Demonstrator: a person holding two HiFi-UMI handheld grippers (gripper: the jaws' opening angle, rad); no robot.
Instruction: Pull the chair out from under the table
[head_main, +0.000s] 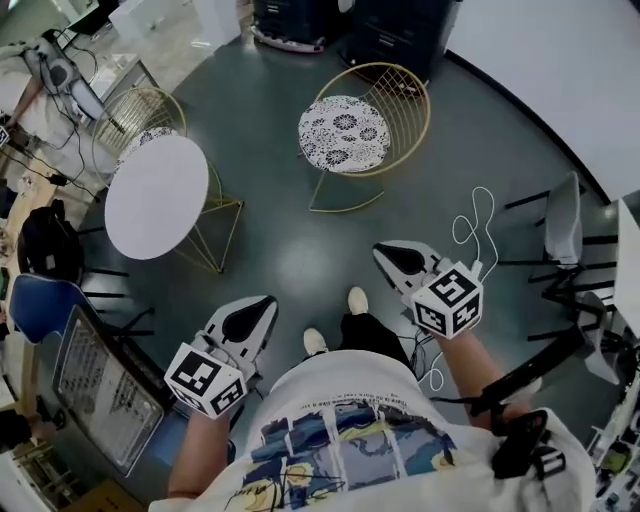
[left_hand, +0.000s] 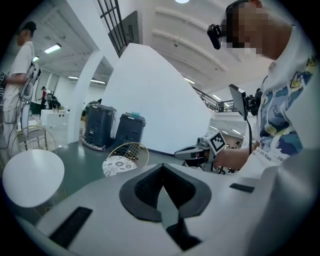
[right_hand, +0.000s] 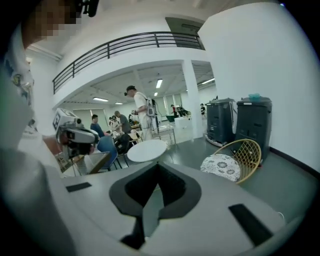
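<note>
Both tools are clenched and empty: my left gripper and right gripper each hold their dark jaws pressed tip to tip with nothing between them, and both hang at waist height over a glossy grey-green floor. The gold wire chair, with a black-and-white patterned cushion, stands ahead of both grippers and well apart from them. It stands out on open floor, clear of the round white table. That table stands ahead and to the left of my left gripper, on thin gold wire legs, and its top is bare. A second wire chair sits close against the table's far side.

Beyond the gold chair, seen along my right gripper's jaws, two dark bins stand against a tall white wall, and a railed gallery runs high across the hall. A white cable loops on the floor just to the right of my right gripper. A blue chair stands to the left of my left gripper. Along the left gripper's jaws, a person in a white shirt stands at the far left, beyond the table. My white shoes show between the two grippers.
</note>
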